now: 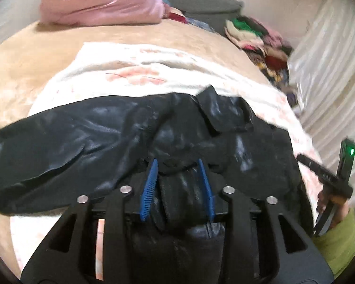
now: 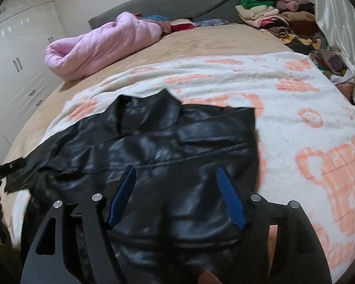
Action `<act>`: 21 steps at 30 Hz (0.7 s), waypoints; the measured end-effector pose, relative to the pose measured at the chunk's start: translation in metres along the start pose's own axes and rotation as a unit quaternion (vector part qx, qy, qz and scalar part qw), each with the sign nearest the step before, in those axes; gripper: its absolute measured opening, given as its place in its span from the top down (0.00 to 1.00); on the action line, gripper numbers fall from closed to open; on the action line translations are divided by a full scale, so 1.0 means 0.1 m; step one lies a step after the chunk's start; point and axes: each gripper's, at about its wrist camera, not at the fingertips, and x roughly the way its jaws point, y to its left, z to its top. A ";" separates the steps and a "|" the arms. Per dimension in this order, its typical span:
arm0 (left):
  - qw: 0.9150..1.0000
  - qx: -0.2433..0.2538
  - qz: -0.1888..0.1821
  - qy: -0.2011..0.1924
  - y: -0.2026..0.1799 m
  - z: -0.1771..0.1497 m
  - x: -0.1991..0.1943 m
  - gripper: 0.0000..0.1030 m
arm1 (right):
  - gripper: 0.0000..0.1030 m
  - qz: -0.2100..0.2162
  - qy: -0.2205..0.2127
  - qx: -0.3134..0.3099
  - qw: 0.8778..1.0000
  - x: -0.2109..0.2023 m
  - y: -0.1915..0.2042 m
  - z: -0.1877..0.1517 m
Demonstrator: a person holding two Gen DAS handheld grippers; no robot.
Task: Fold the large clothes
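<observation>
Two tongs: left tongs [image 1: 178, 165] grip black leather jacket [image 2: 168, 146] fabric, right tongs [image 2: 176, 175] gape wide, holding nothing.

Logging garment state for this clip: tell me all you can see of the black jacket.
The black jacket looks like glossy, creased leather with a stand-up collar and stitched seams. It lies spread on the white and orange blanket, collar away from the cameras. The left gripper pinches a bunched fold; the right gripper is open over its lower part.

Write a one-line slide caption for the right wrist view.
Open right gripper poised over a black leather jacket spread on a white-and-orange blanket.
</observation>
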 end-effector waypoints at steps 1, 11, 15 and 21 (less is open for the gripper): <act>1.000 0.008 -0.003 0.010 -0.08 -0.04 0.03 0.69 | 0.29 0.003 0.005 -0.004 1.000 0.00 0.04 -0.04; 0.996 0.009 0.005 0.092 -0.14 -0.48 0.64 0.61 | 0.23 -0.025 0.072 0.011 0.997 0.21 0.02 -0.46; 0.996 0.019 0.007 0.084 -0.13 -0.50 0.65 0.61 | 0.23 -0.016 0.067 0.029 0.997 0.25 -0.03 -0.50; 0.997 0.022 0.017 0.071 -0.18 -0.48 0.42 0.44 | 0.21 0.002 0.027 0.021 0.999 -0.03 0.11 -0.44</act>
